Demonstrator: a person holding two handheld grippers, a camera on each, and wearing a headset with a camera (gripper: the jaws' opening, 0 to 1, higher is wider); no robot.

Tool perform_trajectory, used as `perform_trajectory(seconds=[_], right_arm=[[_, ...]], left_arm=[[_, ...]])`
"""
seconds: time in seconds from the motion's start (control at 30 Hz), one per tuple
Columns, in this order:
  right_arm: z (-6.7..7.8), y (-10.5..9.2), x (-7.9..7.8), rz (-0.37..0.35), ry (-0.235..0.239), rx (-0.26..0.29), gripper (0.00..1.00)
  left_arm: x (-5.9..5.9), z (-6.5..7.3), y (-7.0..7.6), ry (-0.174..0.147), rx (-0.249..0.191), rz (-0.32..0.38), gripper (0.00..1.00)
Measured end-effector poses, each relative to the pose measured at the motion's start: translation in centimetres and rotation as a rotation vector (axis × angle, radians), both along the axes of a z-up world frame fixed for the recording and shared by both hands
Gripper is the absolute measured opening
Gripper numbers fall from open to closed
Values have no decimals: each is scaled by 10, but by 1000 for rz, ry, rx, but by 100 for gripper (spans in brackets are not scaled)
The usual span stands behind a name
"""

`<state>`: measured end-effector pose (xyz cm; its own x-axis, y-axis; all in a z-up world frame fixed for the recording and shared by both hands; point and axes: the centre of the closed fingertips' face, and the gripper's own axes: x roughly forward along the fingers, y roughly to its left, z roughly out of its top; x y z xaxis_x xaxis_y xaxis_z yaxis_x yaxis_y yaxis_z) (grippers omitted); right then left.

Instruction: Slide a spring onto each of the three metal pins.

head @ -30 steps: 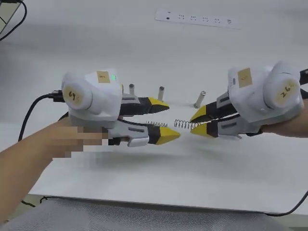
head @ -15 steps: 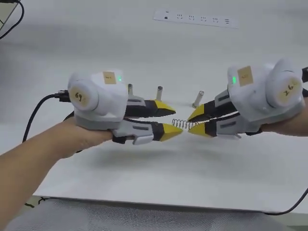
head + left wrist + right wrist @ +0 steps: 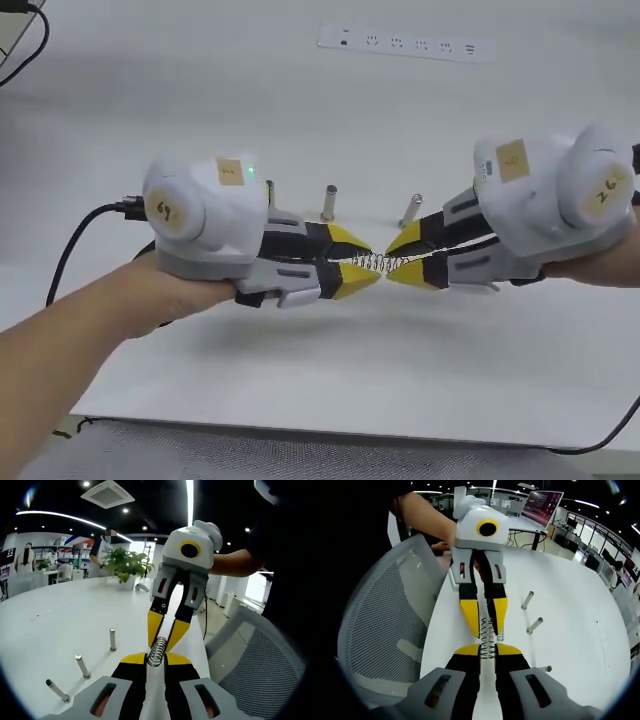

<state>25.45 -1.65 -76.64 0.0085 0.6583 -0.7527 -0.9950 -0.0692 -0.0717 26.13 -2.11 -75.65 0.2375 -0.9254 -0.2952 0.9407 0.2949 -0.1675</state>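
Observation:
A short coil spring (image 3: 376, 263) hangs level in the air between my two grippers, above the white table. My left gripper (image 3: 364, 264) has its yellow tips closed on the spring's left end. My right gripper (image 3: 393, 264) is shut on the other end. In the left gripper view the spring (image 3: 157, 651) stands between my own jaws, and the right gripper (image 3: 161, 641) comes in from above. Three metal pins (image 3: 271, 190) (image 3: 328, 202) (image 3: 412, 210) stand in a row on the table just behind the grippers; the right one leans. None of them carries a spring.
A white power strip (image 3: 405, 43) lies at the far side of the table. A black cable (image 3: 78, 225) trails from the left gripper. The table's front edge (image 3: 300, 425) is close below the grippers. A grey mesh chair (image 3: 385, 620) stands beside the table.
My left gripper has moved right to the spring and its jaws have closed from open onto the free end. The right gripper has kept its hold and barely moved.

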Motion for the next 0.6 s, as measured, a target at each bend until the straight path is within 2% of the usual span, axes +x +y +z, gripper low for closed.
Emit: perform_trajectory(seconds=[0.23, 0.4, 0.6], right_arm=[[2, -2, 1, 5, -6, 8, 8], [4, -2, 1, 12, -6, 11, 8], [5, -1, -2, 22, -3, 17, 8]], left_arm=[[-1, 2, -1, -10, -2, -15, 3], [-1, 3, -2, 2, -10, -13, 2], [-4, 4, -1, -1, -1, -29, 2]])
